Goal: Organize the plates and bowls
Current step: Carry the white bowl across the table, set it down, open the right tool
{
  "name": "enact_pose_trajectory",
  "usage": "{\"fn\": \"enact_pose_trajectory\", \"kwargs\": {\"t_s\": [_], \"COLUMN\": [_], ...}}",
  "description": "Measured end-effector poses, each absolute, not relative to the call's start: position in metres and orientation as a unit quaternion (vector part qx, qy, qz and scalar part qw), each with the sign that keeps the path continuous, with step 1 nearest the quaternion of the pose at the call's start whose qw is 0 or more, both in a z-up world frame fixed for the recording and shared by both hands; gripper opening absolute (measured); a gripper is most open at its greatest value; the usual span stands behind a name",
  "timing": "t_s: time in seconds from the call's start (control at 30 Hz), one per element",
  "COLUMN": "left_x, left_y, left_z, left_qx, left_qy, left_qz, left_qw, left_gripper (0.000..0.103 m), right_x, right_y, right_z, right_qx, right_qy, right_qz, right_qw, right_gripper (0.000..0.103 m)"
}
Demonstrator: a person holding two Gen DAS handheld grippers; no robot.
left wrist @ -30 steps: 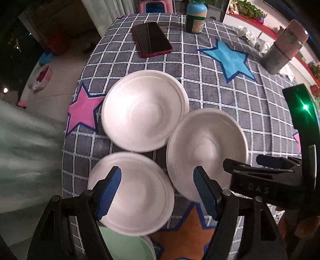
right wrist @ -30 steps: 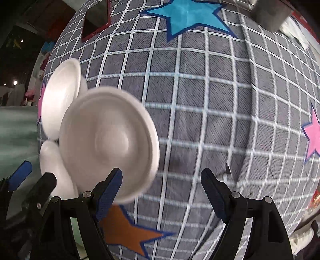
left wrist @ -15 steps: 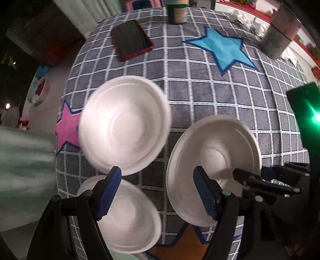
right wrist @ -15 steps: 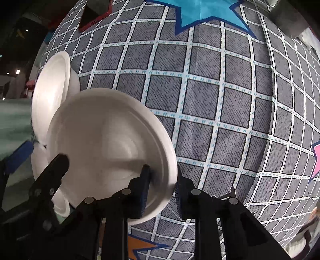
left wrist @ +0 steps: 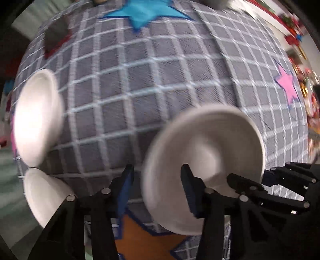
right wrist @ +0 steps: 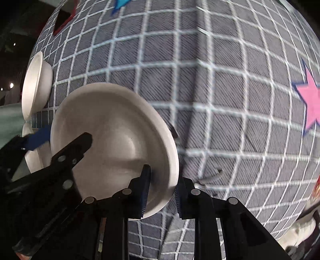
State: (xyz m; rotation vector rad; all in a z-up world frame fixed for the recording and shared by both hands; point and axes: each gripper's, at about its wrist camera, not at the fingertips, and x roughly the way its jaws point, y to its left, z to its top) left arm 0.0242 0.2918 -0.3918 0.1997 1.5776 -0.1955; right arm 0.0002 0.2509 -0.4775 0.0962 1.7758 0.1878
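A white bowl point(left wrist: 210, 152) point(right wrist: 112, 128) stands over the grey checked tablecloth point(left wrist: 160, 80), apart from two other white bowls at the left edge point(left wrist: 38, 120) point(left wrist: 44, 198). My right gripper point(right wrist: 163, 176) is shut on the bowl's near rim, one pad inside and one outside; in the left wrist view the right gripper point(left wrist: 262, 176) shows at the bowl's right side. My left gripper point(left wrist: 157, 168) straddles the opposite rim, and its jaws are closing. A sliver of cloth still shows between its outer pad point(left wrist: 128, 188) and the rim. Motion blur hides whether the bowl touches the cloth.
The cloth carries a blue star point(left wrist: 144, 14), a pink star point(left wrist: 286, 84) point(right wrist: 312, 100) and an orange star point(left wrist: 144, 240) under the grippers. A red phone point(left wrist: 56, 38) lies blurred at the far left. The table edge runs along the left.
The right gripper shut on the bowl's rim and carried the bowl right, away from the other two. The left gripper followed, came over the bowl's other rim and narrowed its jaws.
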Motion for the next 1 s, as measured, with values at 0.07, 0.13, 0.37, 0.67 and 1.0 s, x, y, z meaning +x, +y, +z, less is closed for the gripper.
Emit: {"fn": "enact_pose_trajectory", "kwargs": {"t_s": [0.07, 0.13, 0.37, 0.67, 1.0], "left_x": [0.014, 0.004, -0.031, -0.084, -0.118], "left_y": [0.278, 0.266, 0.222, 0.162, 0.15], "left_z": [-0.394, -0.395, -0.401, -0.402, -0.383], "left_qx": [0.094, 0.099, 0.129, 0.19, 0.213], "left_qy": [0.71, 0.713, 0.716, 0.706, 0.676], "left_qz": [-0.105, -0.117, -0.158, -0.218, -0.214], "left_qw": [0.69, 0.684, 0.668, 0.646, 0.672], "left_gripper": [0.042, 0.042, 0.041, 0.042, 0.081], "right_x": [-0.015, -0.031, -0.081, -0.149, -0.221], "right_y": [0.239, 0.224, 0.172, 0.099, 0.012], "right_z": [-0.477, -0.477, -0.481, -0.489, -0.482], "right_qx": [0.052, 0.052, 0.075, 0.094, 0.099], "right_qy": [0.775, 0.776, 0.785, 0.793, 0.783], "right_qz": [0.081, 0.071, 0.052, 0.013, -0.013], "right_qw": [0.624, 0.624, 0.613, 0.602, 0.614], "right_gripper": [0.024, 0.024, 0.024, 0.024, 0.087]}}
